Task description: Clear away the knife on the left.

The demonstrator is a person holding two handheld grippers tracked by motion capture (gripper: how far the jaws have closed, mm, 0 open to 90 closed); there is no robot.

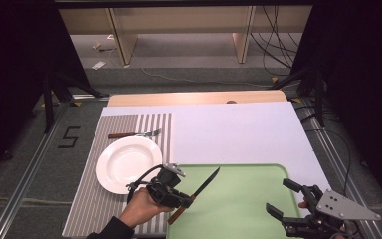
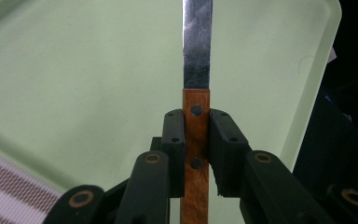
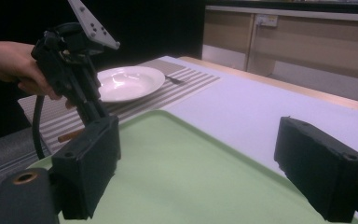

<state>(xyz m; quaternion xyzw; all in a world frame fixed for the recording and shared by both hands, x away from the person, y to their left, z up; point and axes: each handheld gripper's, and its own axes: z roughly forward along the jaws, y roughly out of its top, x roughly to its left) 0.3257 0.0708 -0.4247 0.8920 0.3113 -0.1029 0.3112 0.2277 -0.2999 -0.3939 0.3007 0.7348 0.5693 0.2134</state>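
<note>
Our left gripper [image 2: 196,135] has its jaws pressed on the knife [image 1: 197,192]. They pinch the brown wooden handle just below the shiny blade, one jaw on each flat side. In the left gripper view the blade points straight away from us, over the green tray [image 2: 74,84]. In the high view the knife hangs above the left part of the tray [image 1: 238,209], with its tip aimed up and to the right.

Our right gripper [image 1: 283,199] has its jaws spread wide with nothing between them. It waits over the right side of the tray.

We think the knife is light and stiff, so it will not bend or sag. The blade looks smooth and slippery, and it may be sharp. The wood handle is the good place to hold, and we have it there. The grip sits near the blade end, so the long handle could tip down if we loosen up.

The tray has a low raised rim all around. We would need to lift the knife clear over it. To the left sits a white plate [image 1: 129,163] on a striped mat [image 1: 154,124], with a fork [image 1: 135,134] lying beyond the plate. The mat between plate and tray is a narrow strip, so room there is tight. The white desk [image 1: 238,134] past the tray is wide and bare.
</note>
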